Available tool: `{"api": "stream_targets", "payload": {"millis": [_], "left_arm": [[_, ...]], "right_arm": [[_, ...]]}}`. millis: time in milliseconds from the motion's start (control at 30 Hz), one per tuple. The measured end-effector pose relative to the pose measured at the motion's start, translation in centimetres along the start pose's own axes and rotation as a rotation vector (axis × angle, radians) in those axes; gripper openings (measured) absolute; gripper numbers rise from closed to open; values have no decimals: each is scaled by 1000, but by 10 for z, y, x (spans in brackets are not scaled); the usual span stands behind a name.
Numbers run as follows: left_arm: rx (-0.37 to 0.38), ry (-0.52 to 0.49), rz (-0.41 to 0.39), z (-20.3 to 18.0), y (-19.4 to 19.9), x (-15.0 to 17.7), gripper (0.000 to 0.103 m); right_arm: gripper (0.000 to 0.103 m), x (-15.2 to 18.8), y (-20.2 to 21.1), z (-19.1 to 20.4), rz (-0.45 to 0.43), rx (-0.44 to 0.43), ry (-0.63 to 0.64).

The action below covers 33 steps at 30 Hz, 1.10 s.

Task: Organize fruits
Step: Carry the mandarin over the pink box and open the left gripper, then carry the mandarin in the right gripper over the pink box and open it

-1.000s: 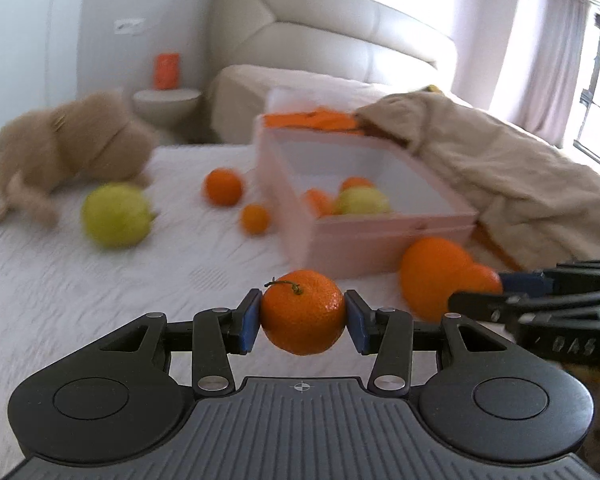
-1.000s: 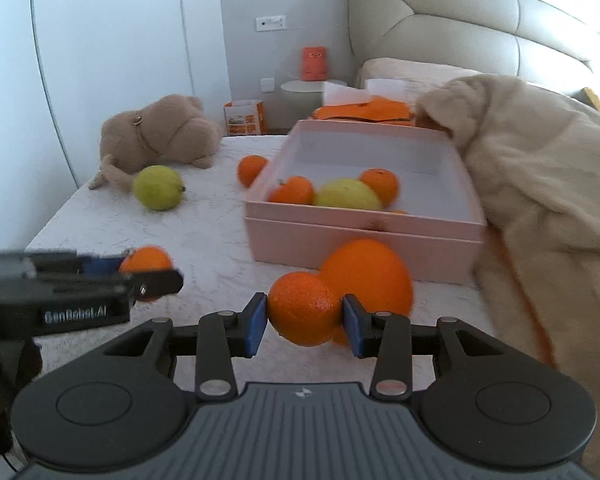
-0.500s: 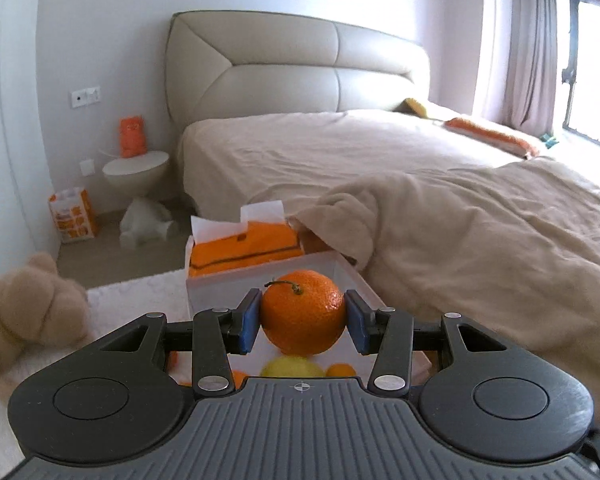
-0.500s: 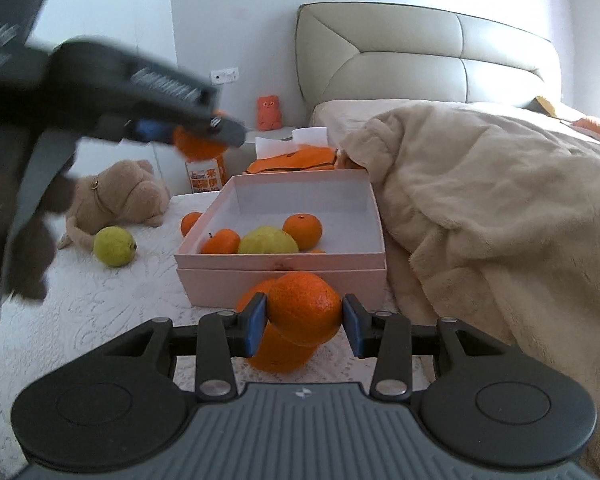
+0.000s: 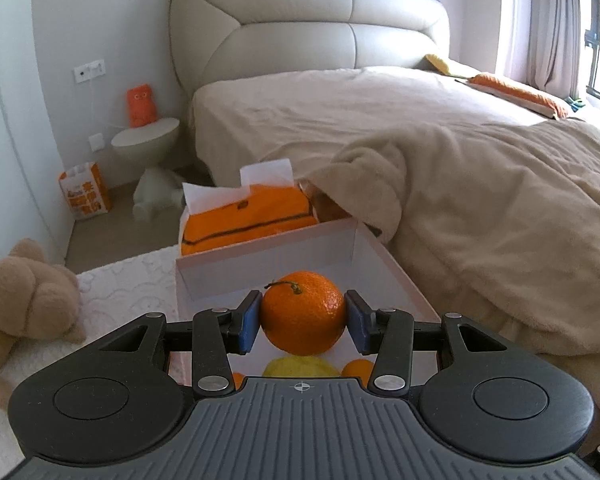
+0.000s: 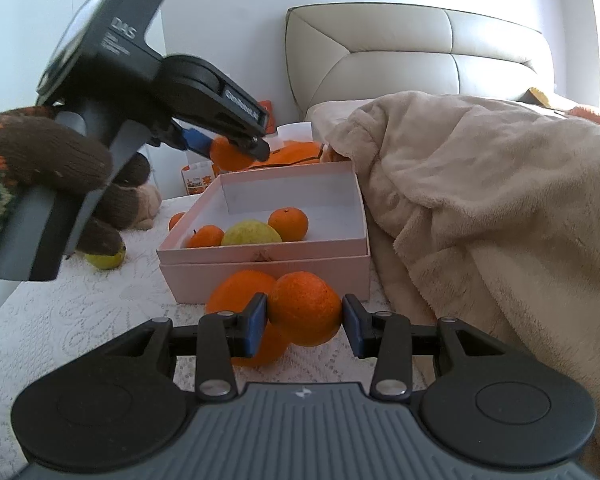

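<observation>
My left gripper [image 5: 302, 318] is shut on a stemmed mandarin [image 5: 302, 312] and holds it in the air over the pink box [image 5: 392, 270]. The right wrist view shows that gripper [image 6: 236, 148] above the box's far left side. My right gripper [image 6: 304, 316] is shut on an orange [image 6: 303, 307], low over the white mat in front of the pink box [image 6: 268, 268]. Inside the box lie two mandarins [image 6: 288, 222] and a yellow-green pear [image 6: 252, 234]. A larger orange [image 6: 242, 294] sits on the mat just behind my right gripper.
A beige blanket [image 6: 480, 216] drapes off the bed against the box's right side. A plush toy [image 5: 24, 300] lies on the mat left of the box. A yellow-green fruit [image 6: 106, 258] and a small orange [image 6: 176, 220] lie left of the box. An orange bag [image 5: 244, 216] stands behind it.
My left gripper has risen from the mat with the mandarin and moved over the box. My right gripper has lifted its orange and drawn back slightly from the box.
</observation>
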<state>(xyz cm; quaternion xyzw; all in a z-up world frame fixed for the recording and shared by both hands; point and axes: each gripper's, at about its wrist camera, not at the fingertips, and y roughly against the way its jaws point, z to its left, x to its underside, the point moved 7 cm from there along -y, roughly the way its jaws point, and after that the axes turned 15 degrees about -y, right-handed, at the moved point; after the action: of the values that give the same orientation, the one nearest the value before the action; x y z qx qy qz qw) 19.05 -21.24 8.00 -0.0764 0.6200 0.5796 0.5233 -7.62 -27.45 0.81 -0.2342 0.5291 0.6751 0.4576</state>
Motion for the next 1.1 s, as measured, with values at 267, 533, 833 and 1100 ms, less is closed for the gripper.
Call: {"api": "stream_targets", "payload": {"millis": [267,533,833,1100], "left_arm": [[40,50,-73,11,21,6,50],[84,236,-43,45,72,108,50],[-8,371,-92,87,97,165,49],[-115,432,-114,125,115,195,49]], "right_arm": [[40,3,-4,0,9,8,2],[40,-4,-3,5,8,-7,-15],[40,-97,-5,45,-40,-140,-142],[40,-168,-81,84,62,-23,-16]]}}
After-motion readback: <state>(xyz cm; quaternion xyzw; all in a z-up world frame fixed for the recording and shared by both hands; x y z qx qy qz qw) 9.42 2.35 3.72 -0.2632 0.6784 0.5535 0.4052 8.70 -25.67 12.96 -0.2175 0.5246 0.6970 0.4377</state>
